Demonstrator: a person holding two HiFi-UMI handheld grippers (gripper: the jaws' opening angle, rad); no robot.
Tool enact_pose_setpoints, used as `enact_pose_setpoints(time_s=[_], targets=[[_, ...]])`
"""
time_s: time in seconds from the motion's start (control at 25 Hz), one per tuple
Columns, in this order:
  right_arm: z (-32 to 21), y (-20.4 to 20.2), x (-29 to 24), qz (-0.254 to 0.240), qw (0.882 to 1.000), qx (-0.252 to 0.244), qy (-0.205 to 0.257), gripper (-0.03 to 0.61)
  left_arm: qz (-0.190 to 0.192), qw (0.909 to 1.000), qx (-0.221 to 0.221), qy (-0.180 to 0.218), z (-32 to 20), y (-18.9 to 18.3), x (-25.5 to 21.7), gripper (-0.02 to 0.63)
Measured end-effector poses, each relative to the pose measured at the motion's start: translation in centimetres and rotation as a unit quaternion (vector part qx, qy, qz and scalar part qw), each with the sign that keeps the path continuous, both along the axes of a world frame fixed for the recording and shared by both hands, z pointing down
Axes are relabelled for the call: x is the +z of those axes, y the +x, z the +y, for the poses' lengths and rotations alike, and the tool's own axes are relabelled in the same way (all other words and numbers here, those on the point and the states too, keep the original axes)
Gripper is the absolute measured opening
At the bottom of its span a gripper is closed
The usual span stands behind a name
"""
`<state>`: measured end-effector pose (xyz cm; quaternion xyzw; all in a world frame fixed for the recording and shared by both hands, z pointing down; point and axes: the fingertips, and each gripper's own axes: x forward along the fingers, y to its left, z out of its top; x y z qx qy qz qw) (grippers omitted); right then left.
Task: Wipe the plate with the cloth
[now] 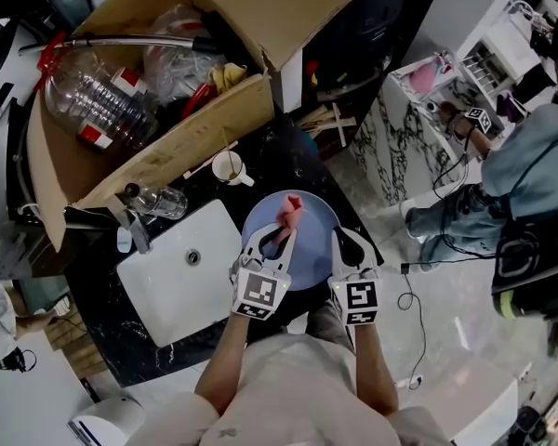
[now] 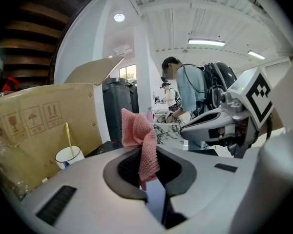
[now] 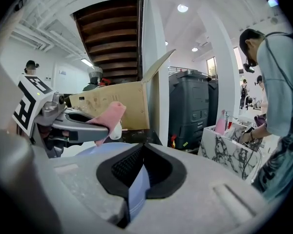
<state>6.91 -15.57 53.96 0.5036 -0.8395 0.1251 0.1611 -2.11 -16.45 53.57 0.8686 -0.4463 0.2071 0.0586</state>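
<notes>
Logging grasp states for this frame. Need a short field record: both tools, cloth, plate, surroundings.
left tool: shut on pink knitted cloth
right tool: shut on the rim of the round blue plate
cloth position: bunched at the left tool's tip, over the plate's far side
plate position: right of the white rectangular sink; resting or lifted, cannot tell
behind plate: white cup with a thin stick in it
further back: open cardboard box holding clear plastic bottles
</notes>
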Motion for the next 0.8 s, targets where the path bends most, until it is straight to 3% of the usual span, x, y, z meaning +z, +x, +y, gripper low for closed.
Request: enact_pose_setpoints(time_s=[0.8], targets=[[1.3,-1.8,-2.3,0.003,1.0,0.017,0.019,0.006,0.036,0.9988,0.01,0.033,1.2,-1.2,-2.4,0.029]])
